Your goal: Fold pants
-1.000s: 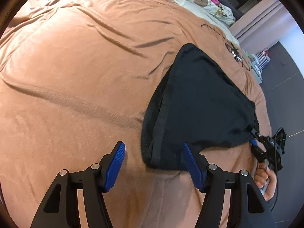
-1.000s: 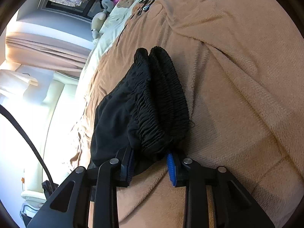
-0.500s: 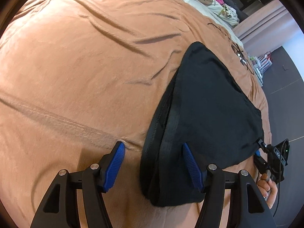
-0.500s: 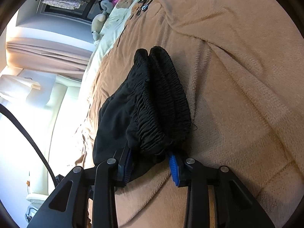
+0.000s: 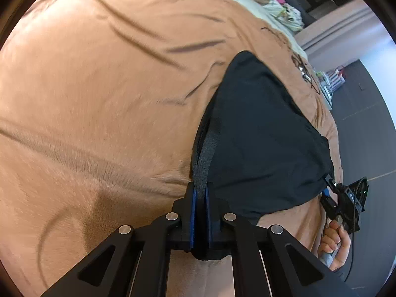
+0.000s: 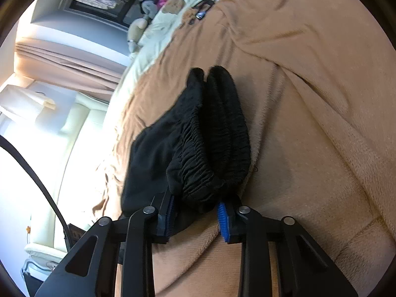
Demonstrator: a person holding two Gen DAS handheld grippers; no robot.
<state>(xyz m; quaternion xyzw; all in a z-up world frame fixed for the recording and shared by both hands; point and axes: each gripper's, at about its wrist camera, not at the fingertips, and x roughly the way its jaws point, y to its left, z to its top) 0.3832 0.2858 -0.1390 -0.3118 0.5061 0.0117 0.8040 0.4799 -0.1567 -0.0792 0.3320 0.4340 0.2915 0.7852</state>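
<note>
Black pants (image 5: 259, 138) lie folded on the tan blanket (image 5: 99, 99). My left gripper (image 5: 200, 193) is shut on the pants' near edge, a grey seam strip pinched between its blue pads. In the right wrist view the gathered elastic waistband (image 6: 212, 143) bunches up between the jaws of my right gripper (image 6: 196, 212). Those jaws are closing, and their pads press on the bunch. The right gripper (image 5: 330, 195) also shows at the pants' far corner in the left wrist view, with a hand (image 5: 334, 245) holding it.
The tan blanket (image 6: 309, 123) covers the bed in soft ridges. Cream bedding with plush toys (image 6: 170, 7) lies at the head end, cables (image 5: 304, 71) near it. Grey floor (image 5: 366, 123) runs along the bed's edge. Curtains (image 6: 61, 57) and a pale sofa (image 6: 81, 133) stand beyond.
My left gripper moved forward until its open jaws straddled the pants' edge, then shut on it. The right gripper kept its place on the waistband, its jaws a little narrower.
</note>
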